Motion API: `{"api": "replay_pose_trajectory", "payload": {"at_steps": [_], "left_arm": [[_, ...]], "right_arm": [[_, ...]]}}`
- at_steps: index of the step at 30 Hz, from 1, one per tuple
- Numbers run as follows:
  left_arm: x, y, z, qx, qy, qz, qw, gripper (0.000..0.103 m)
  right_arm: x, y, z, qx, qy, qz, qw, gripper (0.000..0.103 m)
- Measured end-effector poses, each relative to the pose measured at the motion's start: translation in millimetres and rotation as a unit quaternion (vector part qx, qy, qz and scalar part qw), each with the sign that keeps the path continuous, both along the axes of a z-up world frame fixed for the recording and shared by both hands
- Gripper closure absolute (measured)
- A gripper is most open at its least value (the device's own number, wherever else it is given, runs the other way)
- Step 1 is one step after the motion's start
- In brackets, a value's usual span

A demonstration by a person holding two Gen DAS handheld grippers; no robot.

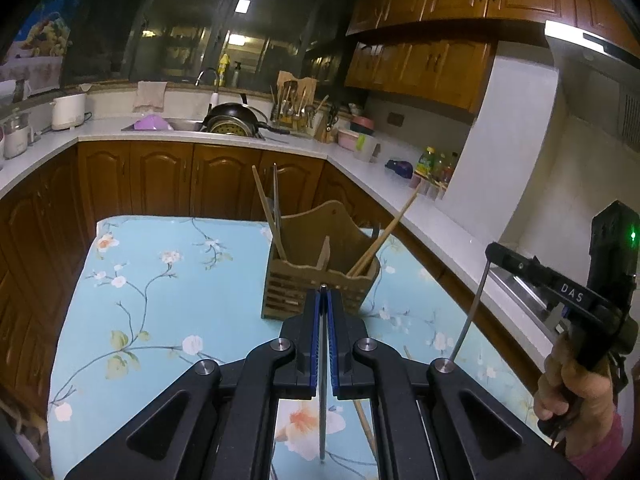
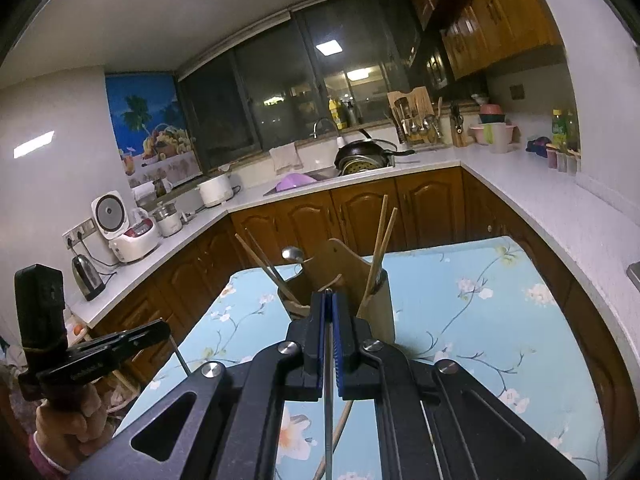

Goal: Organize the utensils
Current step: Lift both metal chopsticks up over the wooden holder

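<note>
Steel chopsticks: my left gripper (image 1: pixel 325 289) and right gripper (image 2: pixel 329 292) each have jaws clamped on one (image 1: pixel 322 408), (image 2: pixel 329 420).
Holder (image 1: pixel 320 268): counter's far edge.
Advice: I'd tip each point-down into the left slot.

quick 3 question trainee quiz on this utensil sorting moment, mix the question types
1. True or false: the left hand-held gripper is shut on a thin metal chopstick.
2. Multiple choice: the wooden utensil holder stands on A) the white countertop, B) the floral blue tablecloth, C) the sink.
3. Fill in: the right hand-held gripper grips a thin ____ chopstick.

Key: 1 true; 2 B; 3 metal.
</note>
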State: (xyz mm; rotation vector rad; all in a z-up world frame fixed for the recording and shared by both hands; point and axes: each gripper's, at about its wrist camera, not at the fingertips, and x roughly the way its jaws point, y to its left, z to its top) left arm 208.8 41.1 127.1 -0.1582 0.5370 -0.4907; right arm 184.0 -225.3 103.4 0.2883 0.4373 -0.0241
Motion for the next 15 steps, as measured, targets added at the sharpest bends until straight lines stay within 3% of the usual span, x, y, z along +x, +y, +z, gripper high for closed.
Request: {"api": "replay_pose_trajectory", "payload": {"at_steps": [15], "left_arm": [[25.8,11.4,11.3,-0.034,-0.033,0.02,0.9987,0.102]], "right_arm": [[16.4,-10.3,13.3,0.003,-0.032,-0.017,0.999,0.099]]}}
